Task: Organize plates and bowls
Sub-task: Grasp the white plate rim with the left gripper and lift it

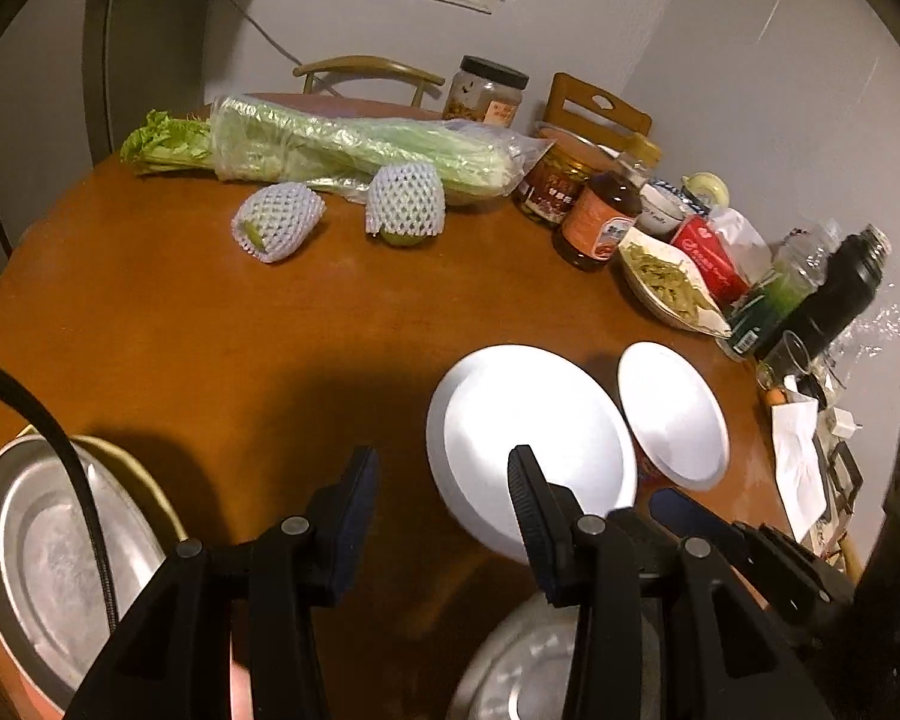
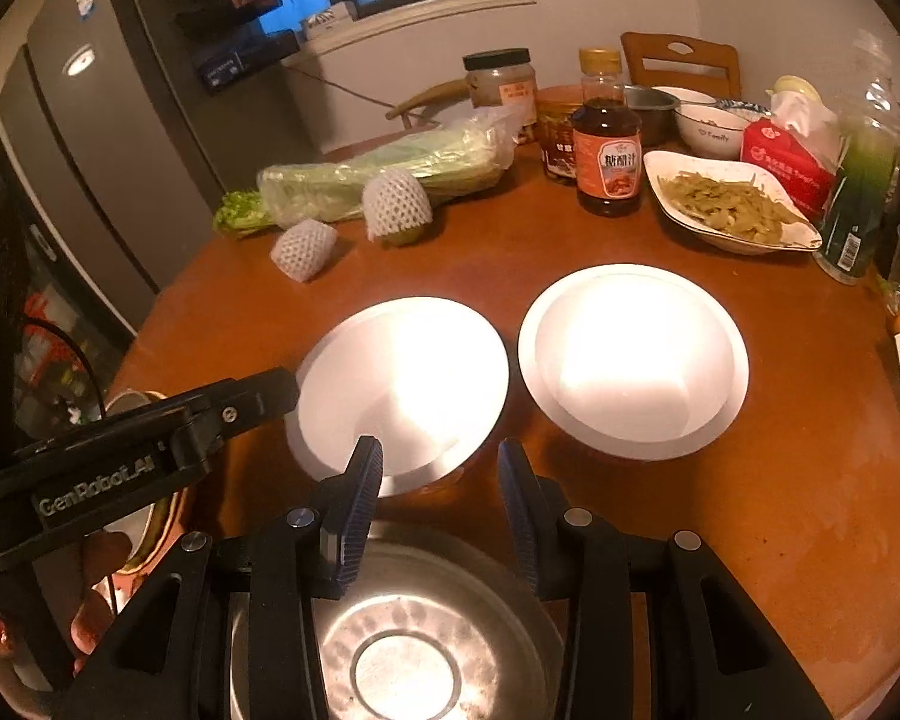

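Two white bowls sit side by side on the round wooden table: one (image 2: 402,378) (image 1: 528,438) at the middle, one (image 2: 630,360) (image 1: 672,414) to its right. A steel bowl (image 2: 402,648) (image 1: 522,666) sits at the near edge under my right gripper. A steel plate (image 1: 48,546) lies at the left edge. My left gripper (image 1: 444,504) is open and empty, above the table left of the middle bowl. My right gripper (image 2: 441,498) is open and empty, just above the steel bowl, close behind the middle white bowl. The left gripper's body (image 2: 138,450) shows in the right wrist view.
Wrapped celery (image 2: 384,174), two foam-netted fruits (image 2: 396,198) (image 2: 303,249), jars, a sauce bottle (image 2: 606,138), a dish of green vegetables (image 2: 732,204), a tissue pack (image 2: 792,162) and bottles crowd the table's far and right side. A fridge (image 2: 90,138) stands at the left.
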`<state>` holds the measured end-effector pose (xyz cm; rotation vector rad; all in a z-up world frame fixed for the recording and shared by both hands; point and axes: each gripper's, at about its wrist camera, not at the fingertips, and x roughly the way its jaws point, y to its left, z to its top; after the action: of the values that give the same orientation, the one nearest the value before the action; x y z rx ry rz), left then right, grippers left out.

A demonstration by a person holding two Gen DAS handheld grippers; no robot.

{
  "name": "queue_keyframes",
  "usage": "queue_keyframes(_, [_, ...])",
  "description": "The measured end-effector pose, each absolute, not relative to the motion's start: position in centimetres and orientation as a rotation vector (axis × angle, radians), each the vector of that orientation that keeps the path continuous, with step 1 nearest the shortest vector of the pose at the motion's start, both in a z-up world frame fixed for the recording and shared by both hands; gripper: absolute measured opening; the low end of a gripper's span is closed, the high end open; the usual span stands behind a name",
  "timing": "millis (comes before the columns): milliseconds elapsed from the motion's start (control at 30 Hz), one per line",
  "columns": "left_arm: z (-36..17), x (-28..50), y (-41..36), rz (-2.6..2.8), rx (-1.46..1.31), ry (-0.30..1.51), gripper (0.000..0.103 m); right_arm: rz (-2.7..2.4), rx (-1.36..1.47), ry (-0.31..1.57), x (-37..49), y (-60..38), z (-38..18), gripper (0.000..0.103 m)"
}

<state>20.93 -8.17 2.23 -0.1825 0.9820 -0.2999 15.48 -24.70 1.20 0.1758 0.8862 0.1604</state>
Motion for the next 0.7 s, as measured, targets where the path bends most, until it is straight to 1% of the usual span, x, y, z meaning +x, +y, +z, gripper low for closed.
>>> queue_keyframes(300, [0.3, 23.0, -9.3, -0.294, -0.202, 1.027, 0.045, 0.141, 0.146, 0.898, 16.5, -24.6, 0.5, 0.041])
queue_keyframes(400, [-0.3, 23.6, -9.2, -0.31, -0.226, 1.059, 0.044, 0.152, 0.153, 0.913, 16.8, -24.4, 0.1, 0.038])
queue_keyframes(467, [-0.7, 23.8, -9.2, -0.312, -0.23, 1.07, 0.038, 0.152, 0.172, 0.928, 17.0, -24.6, -0.2, 0.034])
queue_keyframes(500, [-1.0, 23.8, -9.2, -0.314, -0.23, 1.079, 0.032, 0.145, 0.16, 0.924, 17.1, -24.5, -0.2, 0.032])
queue_keyframes(533, [-1.2, 23.9, -9.2, -0.325, -0.241, 1.088, 0.029, 0.148, 0.156, 0.919, 17.1, -24.4, -0.2, 0.029])
queue_keyframes(700, [-1.1, 23.7, -9.0, -0.352, -0.269, 1.081, 0.028, 0.16, 0.144, 0.892, 17.1, -24.1, 0.3, 0.028])
